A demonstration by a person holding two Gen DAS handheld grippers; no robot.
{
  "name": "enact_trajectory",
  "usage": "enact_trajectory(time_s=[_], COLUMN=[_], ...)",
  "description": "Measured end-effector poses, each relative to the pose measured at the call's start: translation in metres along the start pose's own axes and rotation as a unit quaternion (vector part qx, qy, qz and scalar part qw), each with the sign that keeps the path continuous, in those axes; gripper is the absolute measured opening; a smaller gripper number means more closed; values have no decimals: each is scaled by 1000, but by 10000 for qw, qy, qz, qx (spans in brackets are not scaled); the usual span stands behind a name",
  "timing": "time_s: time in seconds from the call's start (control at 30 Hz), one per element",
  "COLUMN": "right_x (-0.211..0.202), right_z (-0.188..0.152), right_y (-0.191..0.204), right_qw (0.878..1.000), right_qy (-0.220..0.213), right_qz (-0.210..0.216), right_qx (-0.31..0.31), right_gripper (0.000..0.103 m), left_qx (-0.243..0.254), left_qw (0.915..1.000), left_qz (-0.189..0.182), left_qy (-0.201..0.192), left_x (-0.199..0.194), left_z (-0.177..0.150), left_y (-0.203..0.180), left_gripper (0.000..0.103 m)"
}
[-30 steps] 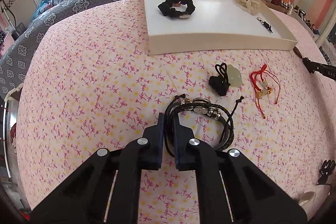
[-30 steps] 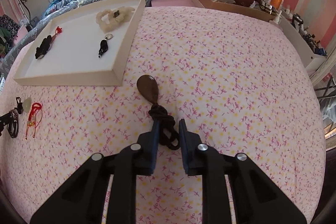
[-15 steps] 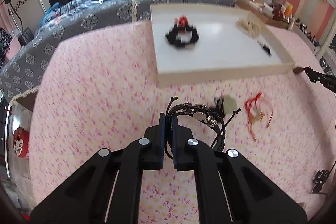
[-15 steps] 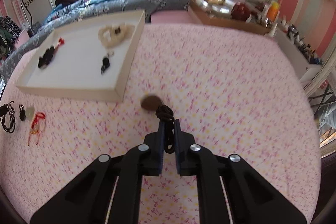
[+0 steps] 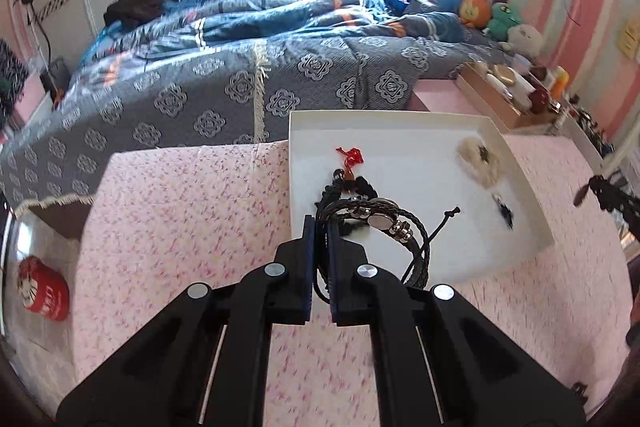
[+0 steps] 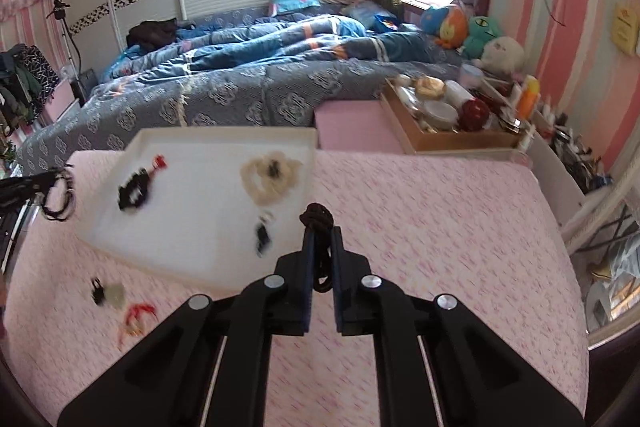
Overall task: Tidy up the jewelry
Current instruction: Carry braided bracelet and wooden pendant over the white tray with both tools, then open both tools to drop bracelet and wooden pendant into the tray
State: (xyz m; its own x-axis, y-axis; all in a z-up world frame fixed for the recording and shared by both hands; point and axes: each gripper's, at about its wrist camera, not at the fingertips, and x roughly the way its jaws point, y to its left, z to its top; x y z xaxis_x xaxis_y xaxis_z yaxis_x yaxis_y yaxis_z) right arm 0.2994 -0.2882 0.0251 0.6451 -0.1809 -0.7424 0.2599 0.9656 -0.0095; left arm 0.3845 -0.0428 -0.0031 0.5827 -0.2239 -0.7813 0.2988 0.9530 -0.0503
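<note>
A bed (image 6: 440, 227) under a pink floral sheet carries a white tray (image 6: 192, 223) toward its far left corner; nearer its left edge lie a pale pendant on black cord (image 6: 110, 294) and a red-corded charm (image 6: 136, 317), just beside each other.

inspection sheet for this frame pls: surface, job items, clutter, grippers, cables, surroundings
Surface: pink floral sheet, blurred.
Job's things: white tray holds a black-and-red bracelet, a cream piece and a small black charm; a pale green pendant and a red cord piece lie on the sheet.
Clutter: red tin beside the sheet.
Grippers: left gripper shut on braided black bracelet; right gripper shut on dark cord.
Cables: nothing seen.
Surroundings: blue quilt, plush toys, wooden box.
</note>
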Motion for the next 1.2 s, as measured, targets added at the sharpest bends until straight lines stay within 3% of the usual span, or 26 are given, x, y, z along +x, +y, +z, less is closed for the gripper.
enact_trajectory(time_s=[0.23,0.37,0.83,1.2], right_x=[37,60,105,112], right_z=[9,-1,-26,-29], right_y=[35,46,57,59], right_qw=[9993,9984,9931,9915], right_qy=[200,391,1033,1136], right_qz=[287,349,-31,-107], right_qx=[-120,-221,-560,-622], right_gripper=[8,8,8,9], left_qx=[-170,-51,160,274], left_qw=[9985,9978,9956,9961], left_qz=[-78,92,342,274], left_qy=[507,661,861,798], left_x=[61,81,104,97], left_z=[-4,-16,-28,-33], left_y=[-6,-10,-15,-26], left_gripper=[4,4,6,41])
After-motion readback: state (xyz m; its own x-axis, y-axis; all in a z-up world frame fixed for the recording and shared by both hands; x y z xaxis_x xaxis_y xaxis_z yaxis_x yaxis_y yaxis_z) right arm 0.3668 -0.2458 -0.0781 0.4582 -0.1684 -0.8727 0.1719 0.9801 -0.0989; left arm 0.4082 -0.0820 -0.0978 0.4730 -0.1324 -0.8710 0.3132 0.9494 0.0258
